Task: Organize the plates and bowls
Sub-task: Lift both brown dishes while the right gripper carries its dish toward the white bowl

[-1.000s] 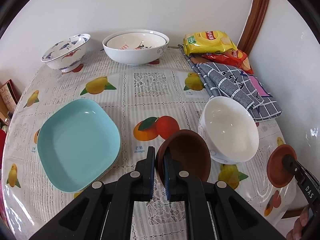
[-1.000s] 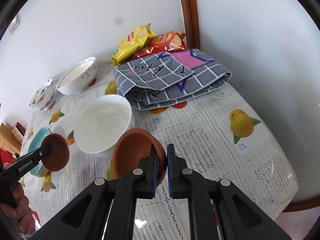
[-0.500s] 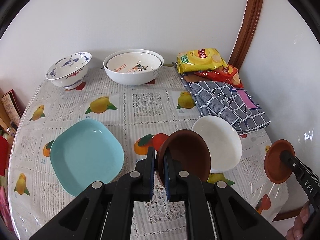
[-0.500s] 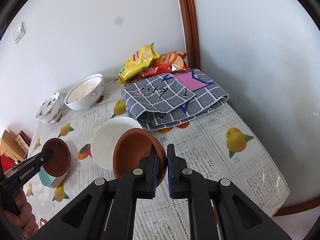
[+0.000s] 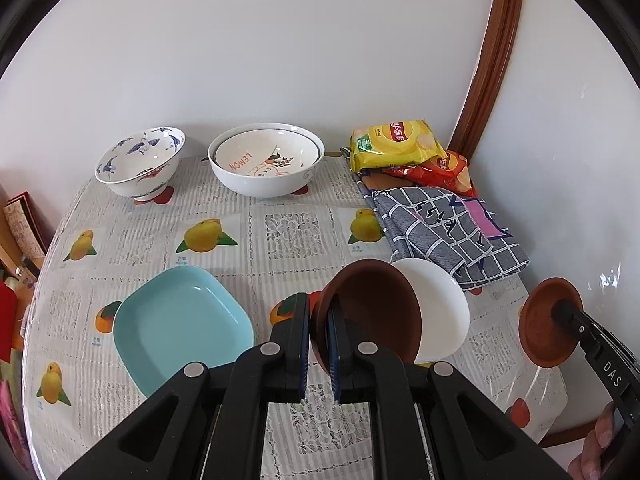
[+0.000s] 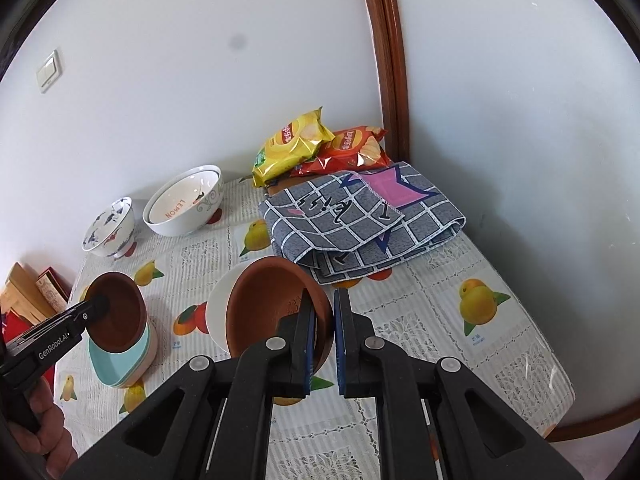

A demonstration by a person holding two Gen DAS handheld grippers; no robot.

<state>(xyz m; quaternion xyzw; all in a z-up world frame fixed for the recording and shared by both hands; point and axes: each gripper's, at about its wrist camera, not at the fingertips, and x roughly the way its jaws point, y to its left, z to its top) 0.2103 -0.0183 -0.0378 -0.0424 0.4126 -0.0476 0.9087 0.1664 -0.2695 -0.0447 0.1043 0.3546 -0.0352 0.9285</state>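
Note:
My left gripper (image 5: 319, 320) is shut on the rim of a dark brown bowl (image 5: 372, 312), held tilted in the air above the table. My right gripper (image 6: 323, 320) is shut on the rim of a terracotta bowl (image 6: 272, 304), also lifted. Under and between them a plain white bowl (image 5: 444, 308) sits on the table. A teal square plate (image 5: 180, 320) lies at the left, seen as a small stack of plates (image 6: 124, 364) in the right wrist view. At the back stand a blue-patterned bowl (image 5: 140, 160) and two nested white bowls (image 5: 264, 160).
The table wears a fruit-print cloth (image 5: 296, 232) and stands in a wall corner. A folded grey checked cloth (image 6: 360, 216) and two crisp bags (image 6: 296, 144) fill the back right. Boxes (image 5: 20, 224) stand past the left edge. A hand (image 6: 40, 432) holds the left gripper.
Both grippers have risen with their bowls still gripped. The table and the dishes on it now look smaller and lower in both views.

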